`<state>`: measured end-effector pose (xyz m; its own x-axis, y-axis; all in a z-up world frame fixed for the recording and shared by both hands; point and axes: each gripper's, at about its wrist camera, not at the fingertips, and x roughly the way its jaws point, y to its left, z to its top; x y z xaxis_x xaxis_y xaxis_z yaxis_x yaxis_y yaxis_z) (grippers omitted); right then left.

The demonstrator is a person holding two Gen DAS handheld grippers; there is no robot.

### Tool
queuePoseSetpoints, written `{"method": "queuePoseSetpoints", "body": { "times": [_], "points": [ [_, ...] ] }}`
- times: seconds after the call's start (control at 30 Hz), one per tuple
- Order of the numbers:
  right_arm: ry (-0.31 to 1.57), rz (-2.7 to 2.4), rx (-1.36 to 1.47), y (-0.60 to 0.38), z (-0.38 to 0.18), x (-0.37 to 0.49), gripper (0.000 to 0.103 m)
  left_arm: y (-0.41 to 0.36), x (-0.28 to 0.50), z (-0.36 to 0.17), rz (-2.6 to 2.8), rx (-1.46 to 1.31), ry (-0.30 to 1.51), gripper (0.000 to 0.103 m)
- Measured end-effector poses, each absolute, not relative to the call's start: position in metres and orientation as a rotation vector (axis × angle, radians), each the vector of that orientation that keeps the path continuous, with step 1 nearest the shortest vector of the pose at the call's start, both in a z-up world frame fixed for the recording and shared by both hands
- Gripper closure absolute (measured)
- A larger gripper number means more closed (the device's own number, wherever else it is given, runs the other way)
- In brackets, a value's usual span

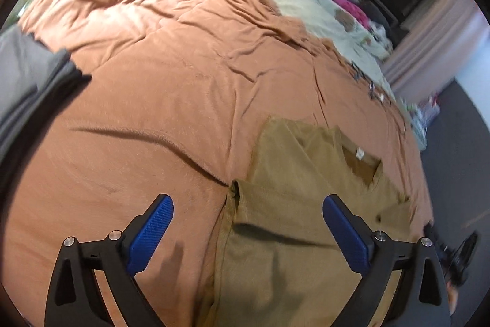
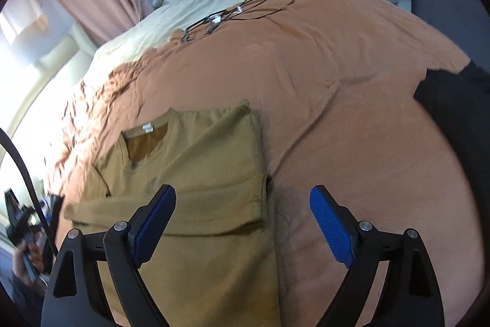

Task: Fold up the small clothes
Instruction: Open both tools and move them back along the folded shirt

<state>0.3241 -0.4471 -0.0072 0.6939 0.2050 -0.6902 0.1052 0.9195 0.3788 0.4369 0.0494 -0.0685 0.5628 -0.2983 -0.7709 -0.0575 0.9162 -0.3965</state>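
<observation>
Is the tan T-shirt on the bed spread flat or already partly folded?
Partly folded. The tan T-shirt lies on the orange blanket with both sleeves turned in over its body, leaving straight side edges; no bottom-up fold is visible.

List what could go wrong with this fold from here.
1. The tan shirt lies on a soft, creased orange blanket; an open claw closing on a shirt edge may pinch blanket too and drag it.
2. Both sleeves are already folded in; lifting from one side only, with the left claw or the right claw, could let them slide out.
3. Black cables lie farther up the bed and could snag if the blanket is pulled.
</observation>
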Motion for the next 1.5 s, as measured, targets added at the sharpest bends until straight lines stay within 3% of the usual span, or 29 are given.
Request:
{"method": "queuePoseSetpoints", "body": {
  "times": [0.47,0.6,0.87,1.17,1.5],
  "points": [
    [0.91,0.068,0.25,-0.437,-0.001,0.315,0.014,0.032,0.421,-0.082,-0.225,-0.125,1.057,0.004],
    [0.954,0.075,0.207,-0.431,-0.01,0.319,0.014,0.025,0.424,-0.095,-0.252,-0.066,1.107,0.012],
    [1.038,0.057,0.12,-0.415,-0.036,0.341,0.014,0.001,0.434,-0.118,-0.256,0.06,1.173,0.012],
    [1.071,0.01,0.034,-0.403,-0.058,0.375,0.014,-0.008,0.467,-0.141,-0.147,0.159,1.221,0.024],
    [1.053,-0.015,0.009,-0.401,-0.064,0.416,0.014,-0.022,0.504,-0.147,-0.124,0.181,1.202,0.025]
  ]
}}
